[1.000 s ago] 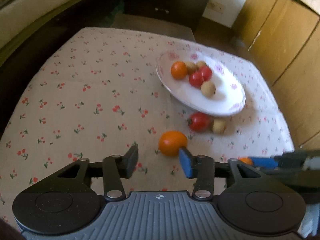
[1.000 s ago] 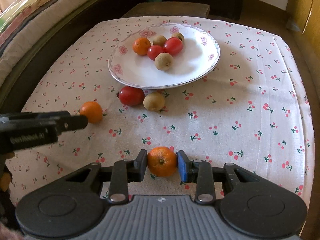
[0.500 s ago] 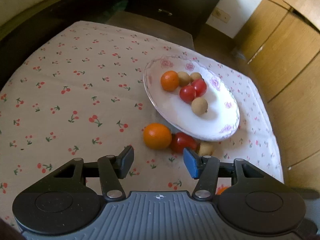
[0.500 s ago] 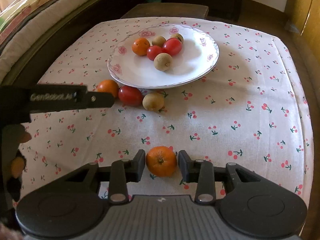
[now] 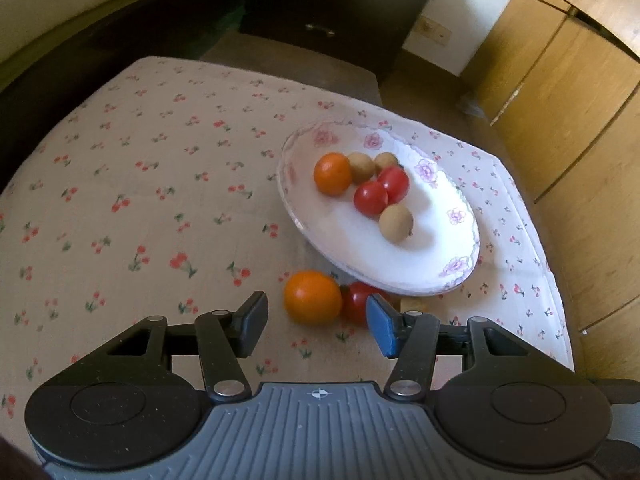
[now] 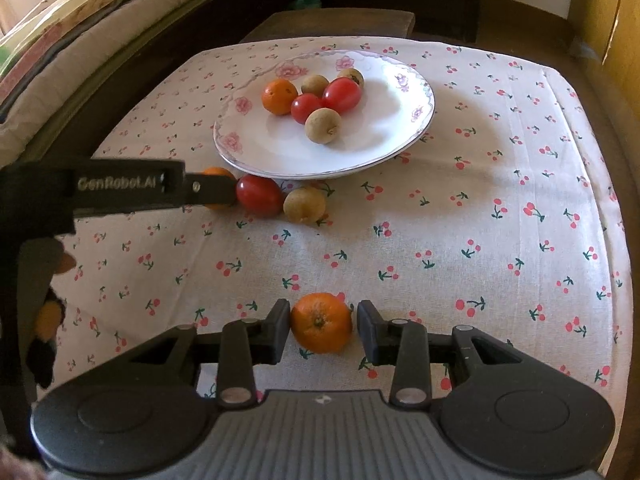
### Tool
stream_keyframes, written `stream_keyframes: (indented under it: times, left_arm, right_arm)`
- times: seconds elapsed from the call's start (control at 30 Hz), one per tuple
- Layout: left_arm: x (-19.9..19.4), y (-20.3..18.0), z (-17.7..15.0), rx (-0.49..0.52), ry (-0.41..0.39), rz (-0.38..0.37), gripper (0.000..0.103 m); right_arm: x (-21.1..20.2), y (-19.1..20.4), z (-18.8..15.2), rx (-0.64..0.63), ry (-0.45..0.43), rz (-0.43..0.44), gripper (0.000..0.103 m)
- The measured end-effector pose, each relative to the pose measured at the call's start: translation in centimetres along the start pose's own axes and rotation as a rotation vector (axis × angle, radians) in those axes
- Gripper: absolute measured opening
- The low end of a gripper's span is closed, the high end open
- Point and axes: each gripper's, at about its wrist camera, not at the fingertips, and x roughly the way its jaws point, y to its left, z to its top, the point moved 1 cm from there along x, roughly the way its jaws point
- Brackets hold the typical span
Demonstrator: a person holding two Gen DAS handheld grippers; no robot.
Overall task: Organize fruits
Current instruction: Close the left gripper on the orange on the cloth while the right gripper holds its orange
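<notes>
Right wrist view: an orange (image 6: 321,322) on the cherry-print tablecloth (image 6: 500,232), sat between the spread fingers of the right gripper (image 6: 322,331), a sliver of gap on each side, so not clamped. Farther off, a white flowered plate (image 6: 384,148) carrying a small orange, two red tomatoes and three brown longan-like fruits. Just in front of the plate rim, a loose row on the cloth: a second orange (image 6: 214,176), mostly hidden behind the other gripper's finger, then a red tomato (image 6: 259,195) and a brown fruit (image 6: 305,205), the last two touching. Reached in from the left edge, the left gripper (image 6: 208,192), marked GenRobot.AI.

Left wrist view: left gripper (image 5: 316,326) held wide apart, nothing gripped. The second orange (image 5: 313,297) lay just ahead of the gap, against the tomato (image 5: 357,303), under the plate (image 5: 424,264) edge. Brown fruit (image 5: 414,303) barely seen behind the blue pad (image 5: 382,330). Beyond the table, a dark drawer unit (image 5: 332,12) and wooden cupboards (image 5: 568,112).
</notes>
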Motion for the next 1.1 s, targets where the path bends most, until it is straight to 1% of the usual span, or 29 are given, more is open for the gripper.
stream_keyframes:
  times: [0.07, 0.17, 0.27, 0.37, 0.43, 0.57, 0.6, 0.67, 0.73, 0.93, 1.03, 1.1]
  left_arm:
    - [0.3, -0.3, 0.3, 0.049, 0.004, -0.027, 0.063]
    - [0.9, -0.8, 0.6, 0.127, 0.020, -0.041, 0.064]
    - [1.4, -0.7, 0.8, 0.165, 0.039, -0.053, 0.064]
    - [1.7, -0.6, 1.1, 0.197, 0.057, -0.087, 0.065]
    - [2.1, -0.6, 1.3, 0.227, 0.071, -0.103, 0.068]
    - [2.3, -0.3, 1.7, 0.270, 0.103, -0.130, 0.068]
    - [2.3, -0.3, 1.7, 0.276, 0.108, -0.133, 0.065]
    - [2.0, -0.5, 1.4, 0.302, 0.114, -0.143, 0.063]
    - [1.5, -1.1, 0.6, 0.360, 0.116, -0.137, 0.063]
    - [-0.8, -2.3, -2.2, 0.500, 0.145, -0.176, 0.062]
    - [-1.5, -2.0, -2.4, 0.517, 0.124, -0.144, 0.063]
    - [-1.5, -1.4, -1.7, 0.478, 0.102, -0.125, 0.064]
  right_arm:
    - [0.0, 0.0, 0.0, 0.000, 0.001, 0.002, 0.038]
    - [0.0, 0.0, 0.0, -0.001, 0.001, 0.003, 0.038]
    - [0.0, 0.0, 0.0, 0.002, 0.002, 0.002, 0.038]
    - [0.0, 0.2, -0.1, 0.000, 0.000, -0.001, 0.038]
    - [-0.1, 0.2, -0.1, -0.001, 0.001, -0.003, 0.038]
    - [-0.1, 0.0, -0.1, 0.004, 0.003, 0.007, 0.038]
    - [0.0, 0.0, -0.1, 0.009, 0.004, 0.011, 0.038]
    - [0.0, -0.2, 0.0, 0.017, 0.007, 0.015, 0.038]
    - [0.1, -0.1, 0.1, 0.017, 0.007, 0.015, 0.038]
    - [0.0, -0.2, -0.1, 0.015, 0.007, 0.019, 0.038]
    - [-0.1, -0.2, -0.1, 0.017, 0.008, 0.022, 0.038]
    - [-0.2, -0.2, -0.2, 0.019, 0.010, 0.021, 0.038]
